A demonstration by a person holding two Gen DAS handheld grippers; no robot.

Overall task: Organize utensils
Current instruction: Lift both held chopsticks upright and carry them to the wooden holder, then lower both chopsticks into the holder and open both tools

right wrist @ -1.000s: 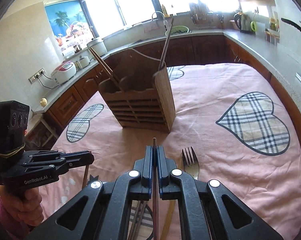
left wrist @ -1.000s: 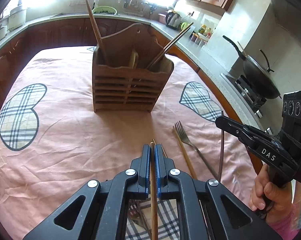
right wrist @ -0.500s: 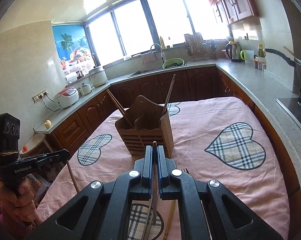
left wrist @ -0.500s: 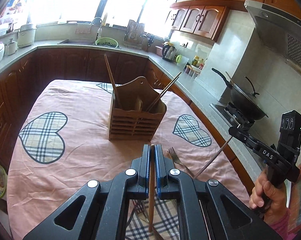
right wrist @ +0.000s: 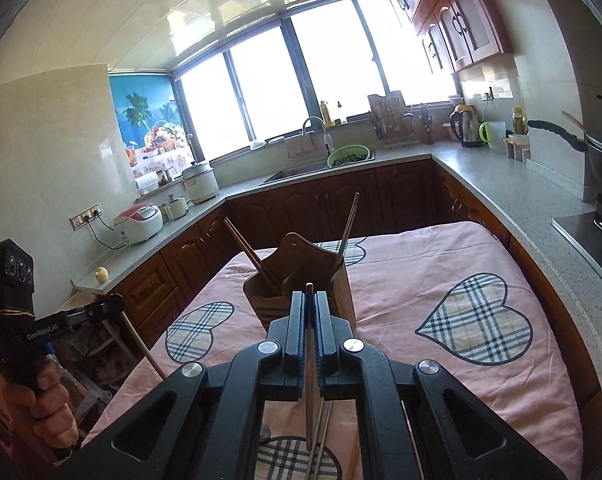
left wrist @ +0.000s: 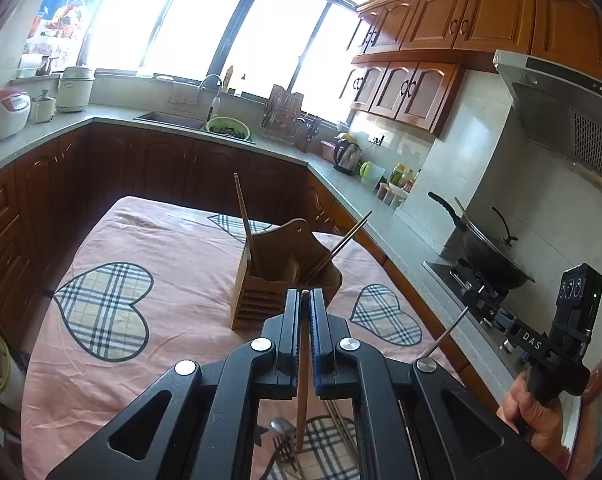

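The wooden utensil holder [left wrist: 285, 276] stands in the middle of the table with the pink cloth [left wrist: 173, 240], and it already has chopsticks leaning out of it. The left gripper [left wrist: 305, 320] is squeezed tight on a wooden chopstick [left wrist: 302, 392], which hangs down below its jaws on the near side of the holder. The right gripper [right wrist: 309, 320] is squeezed tight on a thin dark metal chopstick [right wrist: 309, 392] the same way. Both are held up in the air, near the holder but not over it yet.

What could go wrong? Each stick is held near its top, so the long end can swing. It could bump the holder's front wall and miss the slot. A hard bump might tip the holder (it looks light). The two sticks could also knock each other if both go in together.

The left view shows a fork [left wrist: 287, 450] and a spoon [left wrist: 281, 426] lying on the cloth nearer than the holder; the right view does not show them clearly. The right view shows more loose sticks [right wrist: 325, 432] on the cloth there. Each view also shows the other gripper from the side.
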